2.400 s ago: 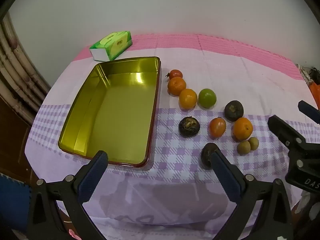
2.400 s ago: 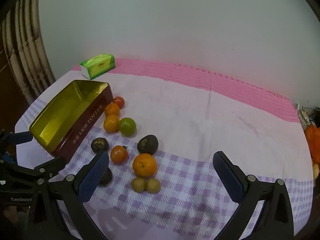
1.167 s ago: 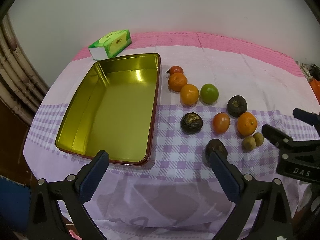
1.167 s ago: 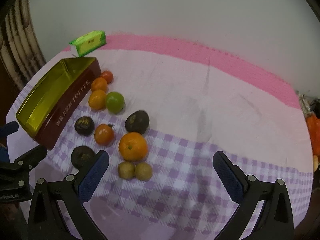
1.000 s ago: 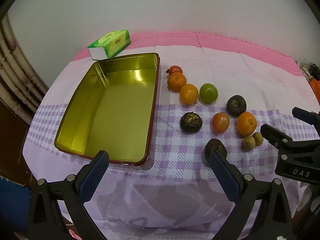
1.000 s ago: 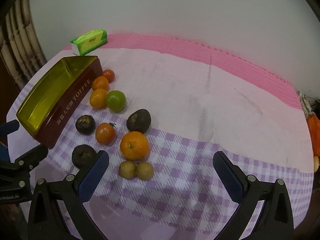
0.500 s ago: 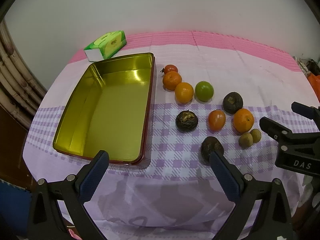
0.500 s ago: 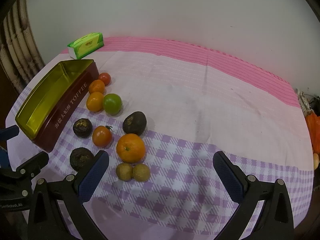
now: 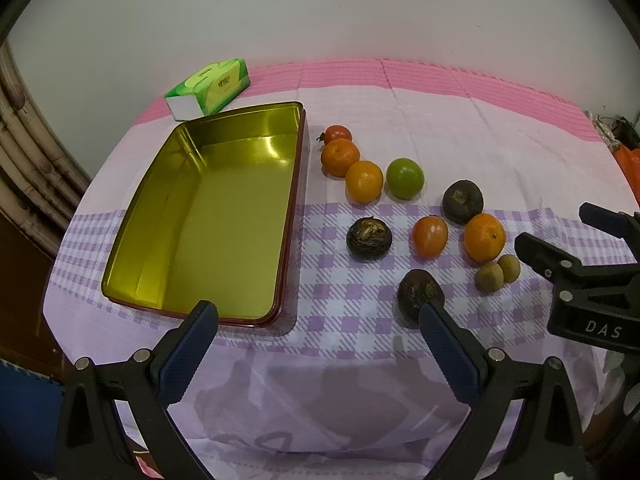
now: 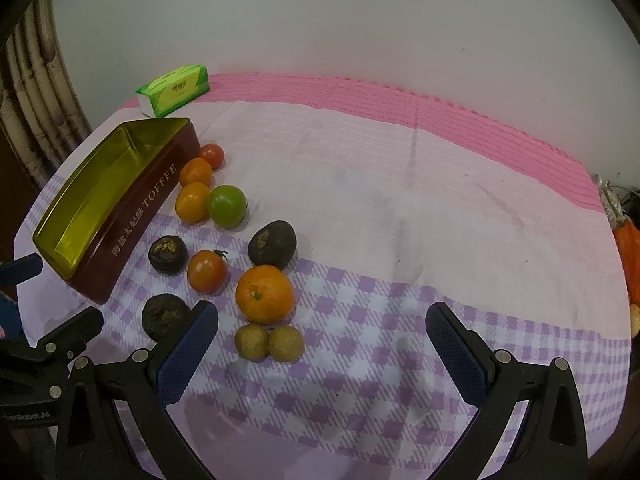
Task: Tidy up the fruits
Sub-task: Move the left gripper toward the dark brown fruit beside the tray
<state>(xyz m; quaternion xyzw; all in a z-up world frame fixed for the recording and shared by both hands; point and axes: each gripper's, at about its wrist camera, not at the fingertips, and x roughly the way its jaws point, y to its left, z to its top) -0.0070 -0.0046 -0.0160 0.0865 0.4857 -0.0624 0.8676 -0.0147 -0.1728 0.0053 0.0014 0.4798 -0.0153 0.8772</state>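
An empty gold tin (image 9: 208, 216) with red sides marked TOFFEE (image 10: 132, 216) sits at the table's left. To its right lie several fruits: oranges (image 9: 484, 237) (image 10: 264, 294), a green lime (image 9: 405, 178) (image 10: 227, 205), small tomatoes (image 9: 430, 237), dark round fruits (image 9: 420, 294) (image 10: 273, 244) and two small brown longans (image 9: 498, 272) (image 10: 268, 342). My left gripper (image 9: 316, 354) is open and empty above the near table edge. My right gripper (image 10: 320, 356) is open and empty, hovering near the longans; it also shows in the left wrist view (image 9: 580, 268).
A green tissue pack (image 9: 209, 91) lies at the back left behind the tin. The table has a pink, white and purple-check cloth (image 10: 400, 200). A bamboo-pattern curtain (image 9: 24, 152) hangs left. Orange items (image 10: 628, 256) sit at the far right edge.
Both grippers have drifted slightly; the right view has closed in a little on the fruit. No fruit has moved, and both jaws stay open.
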